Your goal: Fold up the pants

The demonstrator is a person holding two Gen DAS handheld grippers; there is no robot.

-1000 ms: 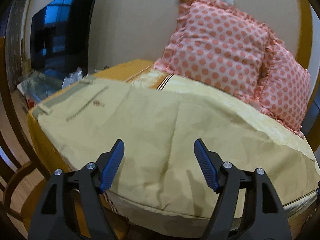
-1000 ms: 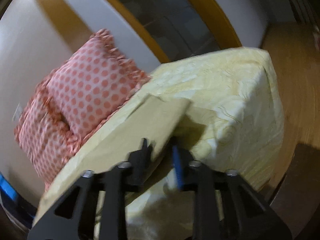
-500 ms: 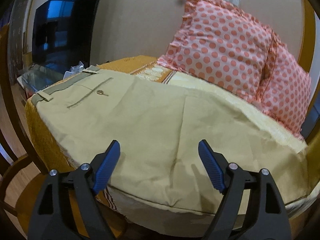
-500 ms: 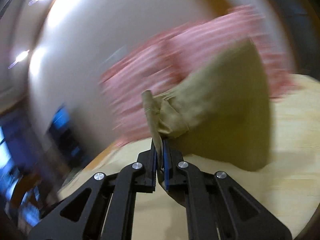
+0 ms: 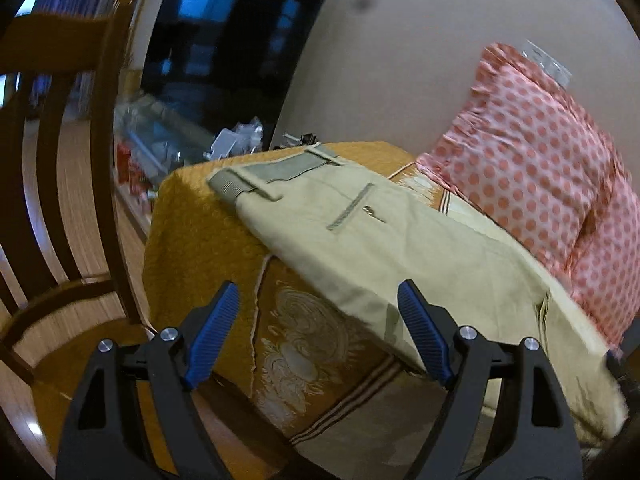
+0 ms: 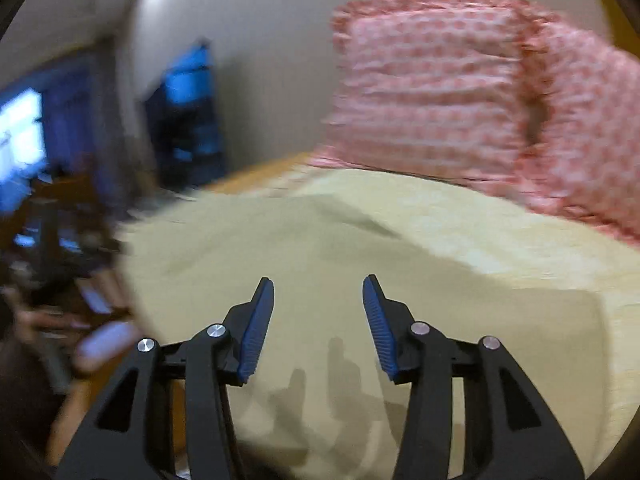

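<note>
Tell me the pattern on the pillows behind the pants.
Pink with coral-red polka dots and a ruffled edge, on the pillows; clearest in the left wrist view.

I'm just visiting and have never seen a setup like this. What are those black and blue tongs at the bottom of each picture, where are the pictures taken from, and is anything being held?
There is no robot here. A person holds a hand tool in each hand, each ending in a two-finger claw, with a wide-angle camera that looks forward along the fingers. That is why the edges of each picture look bent.

One picture comes from the left claw, the other from the right claw. The blue ribbed strips are the gripping pads.

Both look at a pair of khaki pants spread on a yellow patterned cover. The waistband with its belt loops lies at the far left corner. Pink dotted pillows lean against the wall behind. The right view is blurred.

Neither claw holds anything: both stand open above the cloth.
</note>
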